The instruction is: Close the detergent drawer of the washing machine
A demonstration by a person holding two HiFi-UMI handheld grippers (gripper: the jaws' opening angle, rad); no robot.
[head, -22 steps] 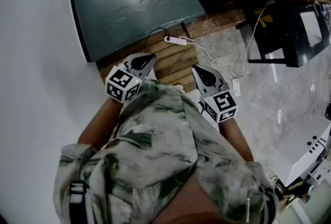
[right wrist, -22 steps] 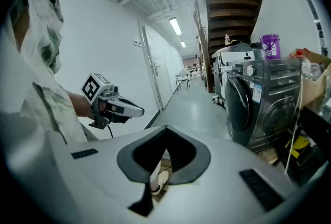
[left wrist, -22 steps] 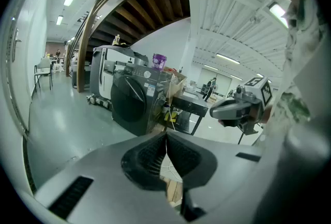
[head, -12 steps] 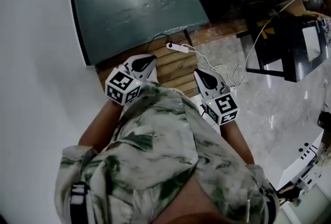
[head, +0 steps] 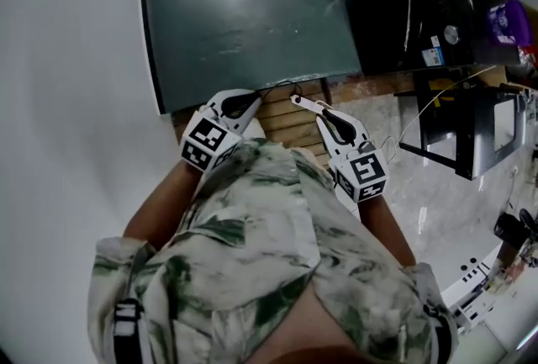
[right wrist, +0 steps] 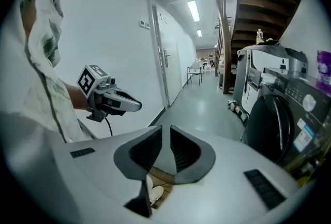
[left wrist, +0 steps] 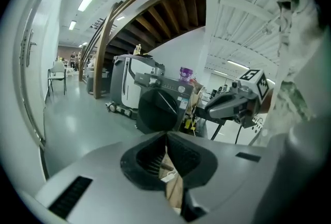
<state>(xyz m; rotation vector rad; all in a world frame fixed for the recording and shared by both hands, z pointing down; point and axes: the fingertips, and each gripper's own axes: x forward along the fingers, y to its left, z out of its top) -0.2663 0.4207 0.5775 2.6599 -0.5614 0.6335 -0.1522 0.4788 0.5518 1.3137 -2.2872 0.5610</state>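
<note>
The washing machine point(head: 403, 9) is a dark unit with a round black door point(left wrist: 158, 109), standing ahead and to the right of me point(right wrist: 282, 114). Its detergent drawer cannot be made out in any view. Both grippers hang in front of my chest, well short of the machine. My left gripper point(head: 244, 98) has its jaws closed tip to tip point(left wrist: 166, 136) with nothing between them. My right gripper point(head: 328, 114) keeps a narrow gap between its jaws point(right wrist: 165, 132), and nothing is in that gap. Each gripper shows in the other's view, the right gripper point(left wrist: 209, 112) and the left gripper point(right wrist: 135, 106).
Wooden slats point(head: 286, 123) lie under the grippers, with a white power strip point(head: 307, 103) and its cable on them. A dark green floor point(head: 244, 9) stretches ahead, a white wall point(head: 67, 102) runs on the left, a black stand point(head: 458, 131) is at right. A purple bottle point(right wrist: 323, 70) tops the machine.
The head view has swung forward: the green floor, the power strip and the dark machine have slid down and right in the picture. Both grippers keep their places before my chest.
</note>
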